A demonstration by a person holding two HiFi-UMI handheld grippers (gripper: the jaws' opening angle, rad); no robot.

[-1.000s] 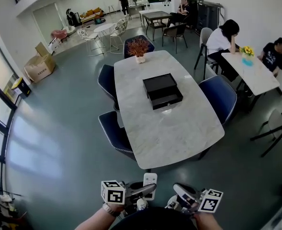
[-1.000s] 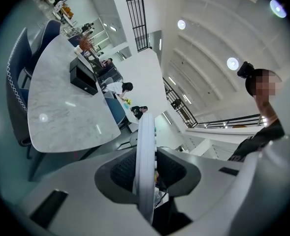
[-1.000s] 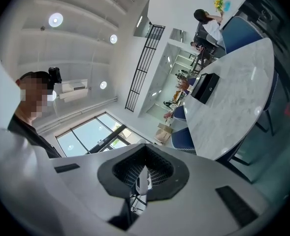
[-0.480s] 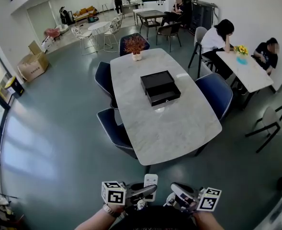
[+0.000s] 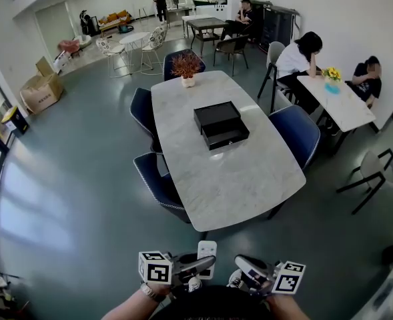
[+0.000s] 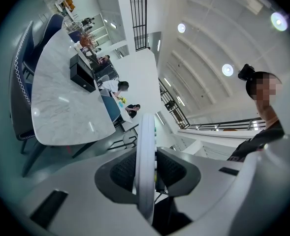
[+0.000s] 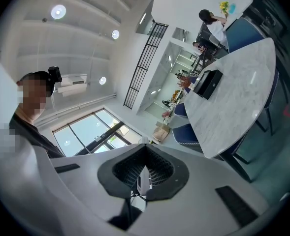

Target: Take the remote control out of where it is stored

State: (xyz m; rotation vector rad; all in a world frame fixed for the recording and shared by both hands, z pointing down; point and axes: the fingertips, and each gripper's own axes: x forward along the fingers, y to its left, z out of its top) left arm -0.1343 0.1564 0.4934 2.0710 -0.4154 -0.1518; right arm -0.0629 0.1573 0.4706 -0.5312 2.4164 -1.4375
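Two grippers held low by the person's body, left gripper jaws pinching a white remote control edge-on, right gripper jaws pressed together, black drawer box far off on marble table.

Nothing really readable here tbh. The cardboard box on the floor has some dark marks on its side, but they're way too small to make out. The left cube and right cube only carry black-and-white square markers, no letters or numbers.
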